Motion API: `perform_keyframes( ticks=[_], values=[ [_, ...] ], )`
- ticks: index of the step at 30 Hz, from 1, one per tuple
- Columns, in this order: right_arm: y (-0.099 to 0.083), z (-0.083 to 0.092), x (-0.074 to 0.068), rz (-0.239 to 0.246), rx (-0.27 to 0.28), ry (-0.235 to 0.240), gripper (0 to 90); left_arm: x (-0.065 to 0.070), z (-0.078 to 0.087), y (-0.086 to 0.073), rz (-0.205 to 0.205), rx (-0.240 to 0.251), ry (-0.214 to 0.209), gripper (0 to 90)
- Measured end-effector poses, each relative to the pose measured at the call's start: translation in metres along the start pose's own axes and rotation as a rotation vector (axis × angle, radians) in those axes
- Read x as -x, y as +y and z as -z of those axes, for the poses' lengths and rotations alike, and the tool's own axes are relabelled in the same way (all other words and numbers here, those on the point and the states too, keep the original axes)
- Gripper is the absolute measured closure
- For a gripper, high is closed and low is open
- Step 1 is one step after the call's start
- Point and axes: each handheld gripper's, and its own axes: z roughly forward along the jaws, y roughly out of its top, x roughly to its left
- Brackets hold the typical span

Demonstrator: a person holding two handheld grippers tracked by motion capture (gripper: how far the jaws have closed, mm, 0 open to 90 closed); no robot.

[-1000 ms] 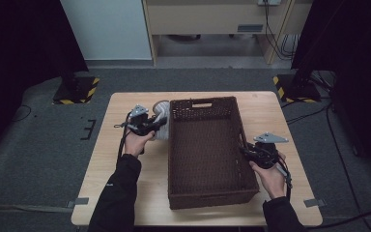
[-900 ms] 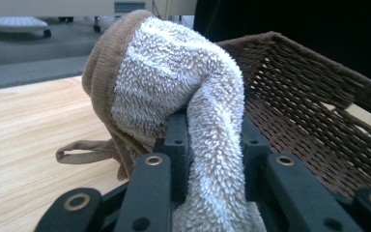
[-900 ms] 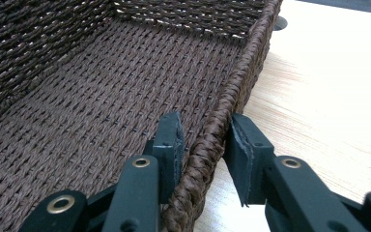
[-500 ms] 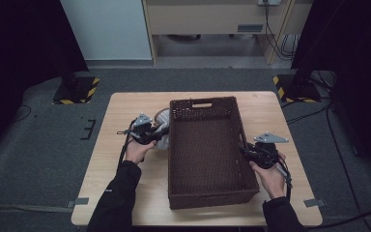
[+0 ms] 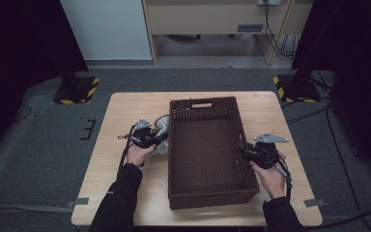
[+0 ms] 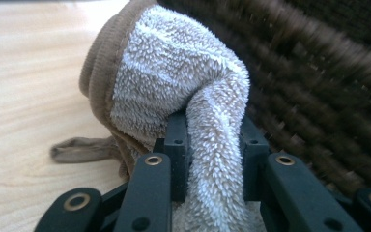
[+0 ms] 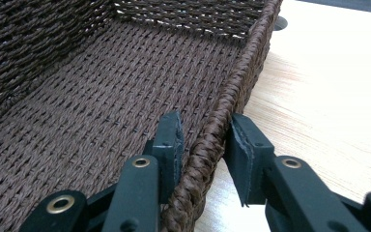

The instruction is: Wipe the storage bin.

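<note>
A fluffy white sock (image 6: 174,82) with a brown cuff is pinched between the jaws of my left gripper (image 6: 212,140). It rests on the table right against the left wall of the dark brown woven basket (image 6: 319,87). In the high view the left gripper (image 5: 160,138) and the sock (image 5: 163,147) sit at the basket's (image 5: 203,102) left side. My right gripper (image 7: 205,140) is shut on the basket's right rim (image 7: 241,82), one jaw inside and one outside. The high view has the right gripper (image 5: 245,151) at the middle of that rim.
The basket stands in the middle of the light wooden table (image 5: 125,111), and what I see of its inside holds nothing. A thin brown strip (image 6: 77,150) lies on the wood beside the sock. Bare table (image 7: 328,96) runs along the basket's right.
My left gripper has come down and slightly toward the person with the sock, which now rests low beside the basket's wall. The right gripper has stayed on the rim.
</note>
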Motion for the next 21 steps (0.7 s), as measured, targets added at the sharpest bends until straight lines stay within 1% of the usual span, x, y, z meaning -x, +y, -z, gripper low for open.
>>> perform_keyframes(
  ticks=[3,5,6,8,11,13,15,18,19,20,21],
  values=[
    [0.0,0.0,0.0,-0.002,-0.001,0.0,67.1,0.005,0.011,0.011,-0.001,0.059,-0.019,71.1],
    [0.0,0.0,0.0,-0.002,-0.001,-0.001,67.1,0.011,0.02,0.019,-0.017,0.085,-0.019,71.1],
    [0.0,0.0,-0.001,-0.003,0.001,-0.003,67.2,0.013,0.023,0.022,-0.021,0.098,-0.03,71.1],
    [0.0,0.0,-0.001,-0.003,0.001,-0.004,67.1,0.017,0.029,0.027,-0.039,0.115,-0.029,71.1],
    [0.0,0.0,-0.001,-0.004,0.0,-0.002,67.2,0.019,0.033,0.029,-0.05,0.127,-0.034,71.0],
    [0.0,0.0,-0.001,-0.003,0.0,-0.004,67.2,0.018,0.031,0.027,-0.049,0.123,-0.039,71.0],
    [0.0,0.0,-0.001,-0.003,0.0,-0.003,67.2,0.018,0.027,0.023,-0.057,0.1,-0.03,70.9],
    [0.0,0.0,-0.001,-0.003,-0.001,-0.004,67.2,0.016,0.02,0.017,-0.057,0.069,-0.023,70.9],
    [0.0,0.0,-0.001,-0.003,0.0,-0.003,67.2,0.016,0.017,0.015,-0.06,0.047,-0.023,70.9],
    [0.0,0.0,-0.001,-0.002,-0.001,-0.004,67.2,0.015,0.013,0.012,-0.066,0.038,-0.021,70.9],
    [0.0,0.0,-0.001,-0.003,0.001,-0.004,67.2,0.015,0.01,0.009,-0.063,0.032,-0.019,70.8]
  ],
)
